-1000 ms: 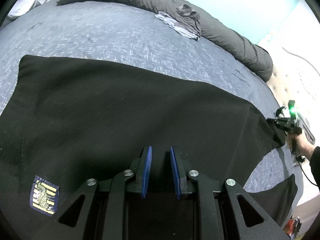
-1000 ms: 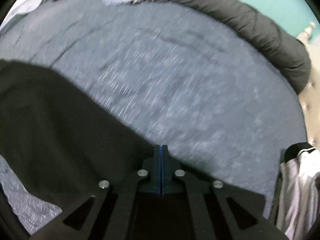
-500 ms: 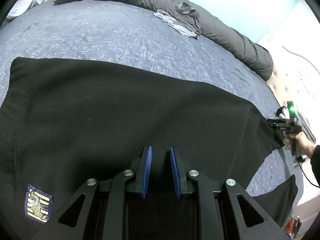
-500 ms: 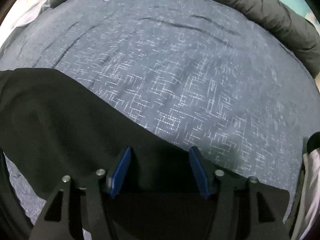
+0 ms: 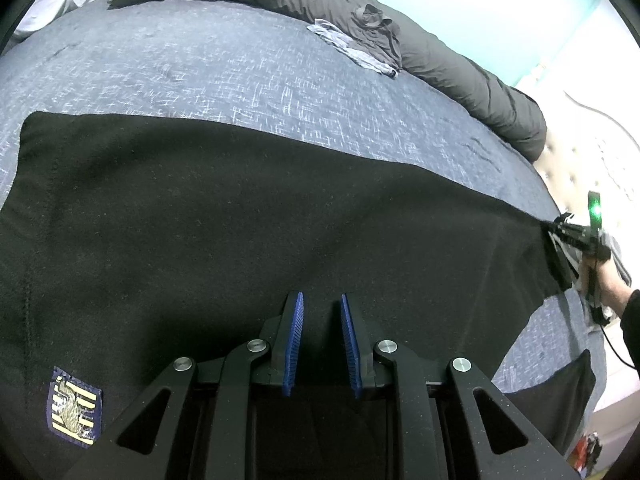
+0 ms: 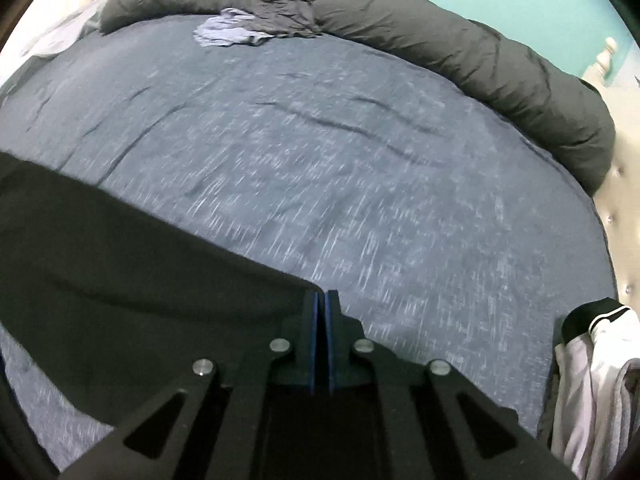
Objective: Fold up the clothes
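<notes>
A black garment (image 5: 240,220) lies spread across the blue bedspread (image 5: 200,68), with a blue and gold patch (image 5: 75,406) at its lower left. My left gripper (image 5: 321,300) sits at the garment's near edge. Its blue pads stand a little apart, and the gap between them is filled by dark cloth. Far to the right, my right gripper (image 5: 554,236), held by a person's hand (image 5: 600,280), pinches the garment's far corner. In the right wrist view the right gripper (image 6: 321,294) is closing, its pads nearly together on the edge of the black garment (image 6: 120,280).
A rolled grey duvet (image 5: 440,52) runs along the far side of the bed. A small pale garment (image 5: 352,46) lies against it. White and black clothing (image 6: 592,360) is piled at the right edge, by a pale tufted headboard (image 6: 624,220).
My right gripper opened wide over the garment's corner, then closed on it again. The cloth shifted slightly, the patch sliding a bit left. My left gripper stayed put.
</notes>
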Tool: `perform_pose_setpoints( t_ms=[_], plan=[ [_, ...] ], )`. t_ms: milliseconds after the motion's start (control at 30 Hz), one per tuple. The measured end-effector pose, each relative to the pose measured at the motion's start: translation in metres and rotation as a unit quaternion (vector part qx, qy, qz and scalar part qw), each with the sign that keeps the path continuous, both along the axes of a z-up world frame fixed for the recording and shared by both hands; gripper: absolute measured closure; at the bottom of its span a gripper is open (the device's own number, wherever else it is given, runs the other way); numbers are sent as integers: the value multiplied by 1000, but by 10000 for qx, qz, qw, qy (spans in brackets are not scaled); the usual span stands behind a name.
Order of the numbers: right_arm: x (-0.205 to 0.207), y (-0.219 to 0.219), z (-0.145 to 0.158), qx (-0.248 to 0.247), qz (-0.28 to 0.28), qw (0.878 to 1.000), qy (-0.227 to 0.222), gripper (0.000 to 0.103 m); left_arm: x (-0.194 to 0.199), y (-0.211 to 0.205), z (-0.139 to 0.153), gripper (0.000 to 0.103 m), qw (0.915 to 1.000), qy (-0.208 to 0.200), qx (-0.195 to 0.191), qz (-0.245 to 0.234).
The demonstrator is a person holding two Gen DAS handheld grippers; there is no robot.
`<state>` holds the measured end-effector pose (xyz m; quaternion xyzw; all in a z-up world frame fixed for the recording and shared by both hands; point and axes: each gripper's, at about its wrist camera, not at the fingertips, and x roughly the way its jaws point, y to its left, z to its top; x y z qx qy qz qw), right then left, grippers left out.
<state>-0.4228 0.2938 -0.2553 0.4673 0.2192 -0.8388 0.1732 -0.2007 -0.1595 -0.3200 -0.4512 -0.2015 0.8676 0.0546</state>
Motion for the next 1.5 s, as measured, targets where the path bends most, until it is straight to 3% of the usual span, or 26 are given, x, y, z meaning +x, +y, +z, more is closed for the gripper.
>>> perform_pose_setpoints(
  t_ms=[133,267,400,533,633,867,900,933,1000,1033,1233,1400,1500],
  plan=[
    [-16,5,-20,424,-371,9983,-142,100,-1,0,0,82,10000,-9,-2,1],
    [-19,50,5,10,-1190,9927,210,92,-1,0,0,82,10000,-18,5,3],
    [-18,113,26,-144,-2106,9770,288,67,-2,0,0,82,10000,-15,-5,4],
    [-6,167,22,-422,-2779,9597,84,58,-2,2,0,82,10000,-8,-44,4],
    [10,185,9,-293,-2958,9547,-103,46,-2,3,0,82,10000,-8,-75,4],
    [17,203,-16,-575,-3113,9477,-417,46,-4,5,-1,82,9999,-17,-133,-9],
    [18,204,-16,-622,-3081,9485,-403,54,-5,5,-1,82,9999,-22,-140,-13],
    [19,203,-16,-678,-3023,9501,-363,71,-5,6,-2,82,9999,-25,-142,-17],
    [22,203,-12,-634,-2991,9518,-234,92,-6,6,-2,82,9999,-31,-148,-26],
    [23,204,-8,-651,-3000,9516,-169,94,-7,6,-2,82,9999,-32,-149,-28],
    [25,209,35,-382,-3006,9499,764,96,-6,8,-2,82,9998,-24,-193,-43],
    [3,203,19,65,-3006,9516,644,96,-7,7,-3,82,9998,-28,-204,-62],
    [-6,198,12,290,-3052,9495,674,89,-7,8,-3,82,9998,-36,-208,-64]
  ],
)
